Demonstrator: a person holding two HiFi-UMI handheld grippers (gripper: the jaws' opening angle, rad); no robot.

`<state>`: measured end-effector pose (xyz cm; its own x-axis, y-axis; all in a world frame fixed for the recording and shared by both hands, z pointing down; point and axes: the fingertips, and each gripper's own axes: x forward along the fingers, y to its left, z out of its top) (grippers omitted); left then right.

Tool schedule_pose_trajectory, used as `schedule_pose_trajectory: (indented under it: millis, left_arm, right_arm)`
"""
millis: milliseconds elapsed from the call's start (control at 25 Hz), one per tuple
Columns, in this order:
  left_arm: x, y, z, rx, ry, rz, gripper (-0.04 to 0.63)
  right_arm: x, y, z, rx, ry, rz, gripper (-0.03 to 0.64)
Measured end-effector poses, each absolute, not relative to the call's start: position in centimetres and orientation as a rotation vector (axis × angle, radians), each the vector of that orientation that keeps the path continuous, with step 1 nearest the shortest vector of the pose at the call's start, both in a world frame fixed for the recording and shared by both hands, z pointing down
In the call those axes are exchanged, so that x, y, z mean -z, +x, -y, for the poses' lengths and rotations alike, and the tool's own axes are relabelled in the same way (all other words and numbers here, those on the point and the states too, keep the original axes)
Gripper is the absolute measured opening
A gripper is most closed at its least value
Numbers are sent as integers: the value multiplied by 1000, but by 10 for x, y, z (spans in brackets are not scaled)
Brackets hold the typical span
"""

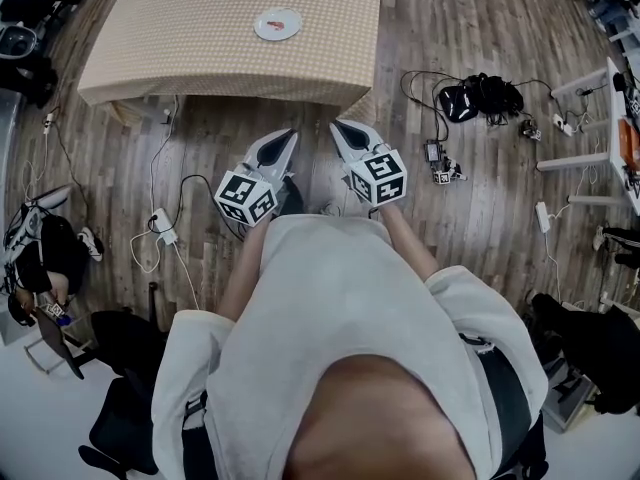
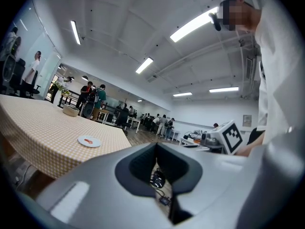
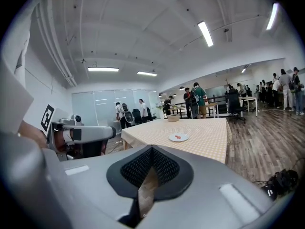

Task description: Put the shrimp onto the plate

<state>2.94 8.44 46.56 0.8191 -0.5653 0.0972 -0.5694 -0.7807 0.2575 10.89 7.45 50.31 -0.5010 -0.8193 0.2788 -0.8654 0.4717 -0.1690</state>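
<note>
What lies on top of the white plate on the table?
One small reddish shrimp lies on the plate, nothing else. The plate surface under it is covered.

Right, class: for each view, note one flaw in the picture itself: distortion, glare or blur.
Head view: the wide lens bows the table edges. Left gripper view: the strip light glares white. Right gripper view: dark corners ring the picture.
</note>
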Motion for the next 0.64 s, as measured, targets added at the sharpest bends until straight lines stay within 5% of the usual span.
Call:
schedule_pose_trajectory:
  millis: [640]
  left_arm:
    - [-460,31,-82,-3,2736,864,9]
  right_arm:
    - [-499,105,-74,-411,1464,2573,-3]
